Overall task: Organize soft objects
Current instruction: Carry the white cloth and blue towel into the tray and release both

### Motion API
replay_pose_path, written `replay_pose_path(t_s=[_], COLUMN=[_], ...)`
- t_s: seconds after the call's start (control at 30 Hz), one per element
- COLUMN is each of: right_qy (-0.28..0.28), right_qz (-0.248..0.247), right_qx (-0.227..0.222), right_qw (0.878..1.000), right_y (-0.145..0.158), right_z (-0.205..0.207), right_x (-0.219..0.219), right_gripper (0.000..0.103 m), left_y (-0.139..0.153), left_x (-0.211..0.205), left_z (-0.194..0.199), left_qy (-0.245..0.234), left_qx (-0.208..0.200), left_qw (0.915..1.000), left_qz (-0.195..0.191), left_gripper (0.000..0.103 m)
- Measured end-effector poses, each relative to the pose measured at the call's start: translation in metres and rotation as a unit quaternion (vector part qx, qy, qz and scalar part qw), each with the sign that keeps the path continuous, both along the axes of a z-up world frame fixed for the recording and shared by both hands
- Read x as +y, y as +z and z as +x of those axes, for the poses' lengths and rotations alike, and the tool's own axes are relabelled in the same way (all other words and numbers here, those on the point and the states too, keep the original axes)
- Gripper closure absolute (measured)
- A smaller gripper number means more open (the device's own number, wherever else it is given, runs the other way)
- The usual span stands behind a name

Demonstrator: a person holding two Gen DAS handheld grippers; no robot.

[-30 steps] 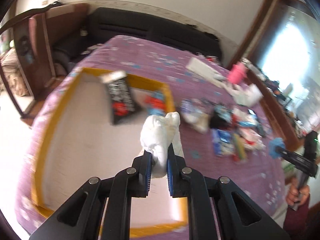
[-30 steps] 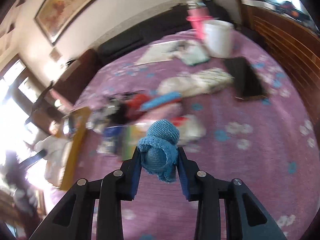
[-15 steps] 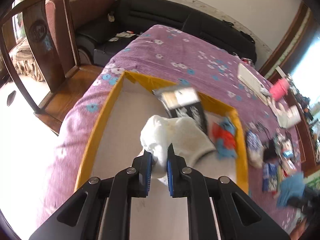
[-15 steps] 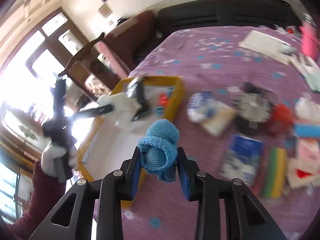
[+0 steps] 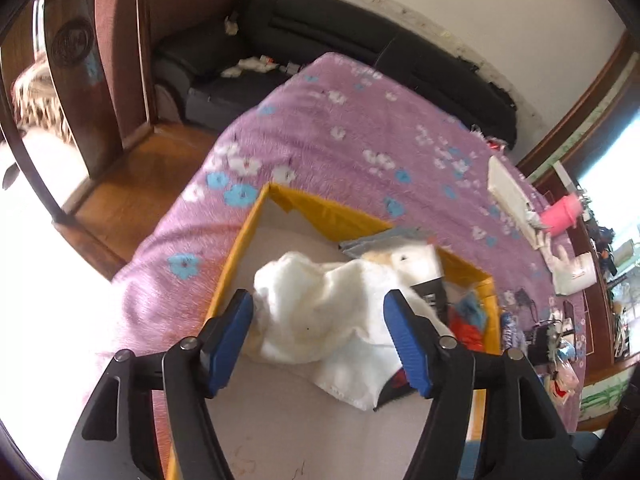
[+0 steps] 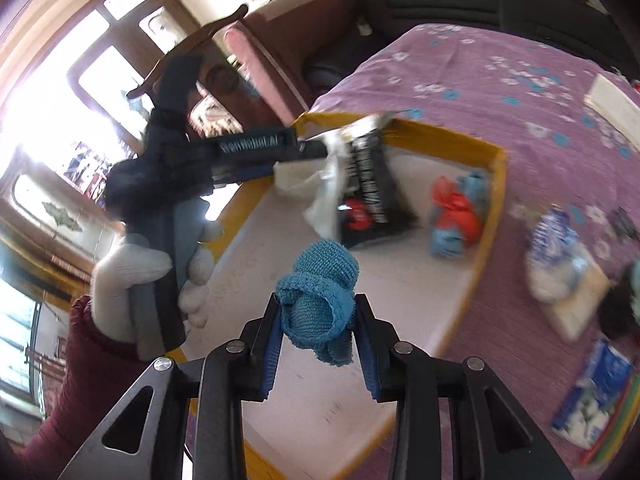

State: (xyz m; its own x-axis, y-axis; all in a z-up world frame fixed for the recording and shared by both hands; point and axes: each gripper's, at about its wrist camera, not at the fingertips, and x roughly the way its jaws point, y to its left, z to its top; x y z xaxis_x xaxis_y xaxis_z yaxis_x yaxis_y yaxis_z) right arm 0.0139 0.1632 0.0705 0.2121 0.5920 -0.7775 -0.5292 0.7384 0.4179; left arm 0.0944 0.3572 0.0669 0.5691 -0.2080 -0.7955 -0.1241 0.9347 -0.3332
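A yellow-rimmed tray [image 5: 316,210] with a pale floor lies on the purple flowered bedspread. My left gripper [image 5: 320,332] is open over its far end, and a white sock [image 5: 320,312] lies loose between the fingers, partly on a black packet [image 5: 430,292]. My right gripper [image 6: 318,336] is shut on a rolled blue sock [image 6: 320,292], held above the tray's [image 6: 440,134] near part. The left gripper [image 6: 256,148] also shows in the right wrist view, over the white sock [image 6: 316,184] and black packet [image 6: 372,188]. A red and blue soft bundle [image 6: 456,208] lies in the tray's right end.
Loose packets and small items [image 6: 560,264] lie on the bedspread [image 5: 360,136] right of the tray. A pink cup [image 5: 560,216] and white bag [image 5: 572,272] sit at the far right. A black sofa [image 5: 360,40] and a wooden chair [image 5: 80,60] stand beyond the bed.
My left gripper has opened and let go of the white sock in the tray. My right gripper has carried the blue sock left, over the tray.
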Motion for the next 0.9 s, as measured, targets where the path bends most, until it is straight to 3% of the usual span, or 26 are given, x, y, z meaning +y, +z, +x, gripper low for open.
replay_pose_path(t_s=[0.27,0.4,0.53,0.63,0.83,0.9], right_qy=[0.042,0.044,0.026,0.002,-0.01,-0.027], right_qz=[-0.022,-0.026,-0.025,-0.024,0.027,0.04], right_qx=[0.022,0.047,0.038,0.012,-0.011,-0.039], right_qw=[0.999,0.998,0.999,1.0,1.0,0.998], right_y=[-0.026,-0.041,-0.041,-0.031,0.013,0.037], right_z=[0.028,0.048,0.064,0.071,0.055,0.038], right_x=[0.073,0.102,0.115,0.116,0.07,0.034], right_gripper=[0.065,0.065,0.06,0.044,0.04,0.032], left_y=[0.056,0.069,0.071,0.069,0.072,0.075], left_x=[0.033,0.049,0.056,0.054,0.032,0.022], left_z=[-0.067,-0.104,-0.129,-0.139,-0.153,-0.159], left_qy=[0.048,0.073,0.085,0.087,0.071,0.063], left_qx=[-0.094,-0.129,-0.14,-0.14,-0.148,-0.153], left_qw=[0.9941,0.989,0.9865,0.9863,0.9864,0.9862], left_qz=[0.025,0.009,0.004,-0.003,0.001,0.002], left_gripper=[0.026,0.02,0.019,0.019,0.019,0.019])
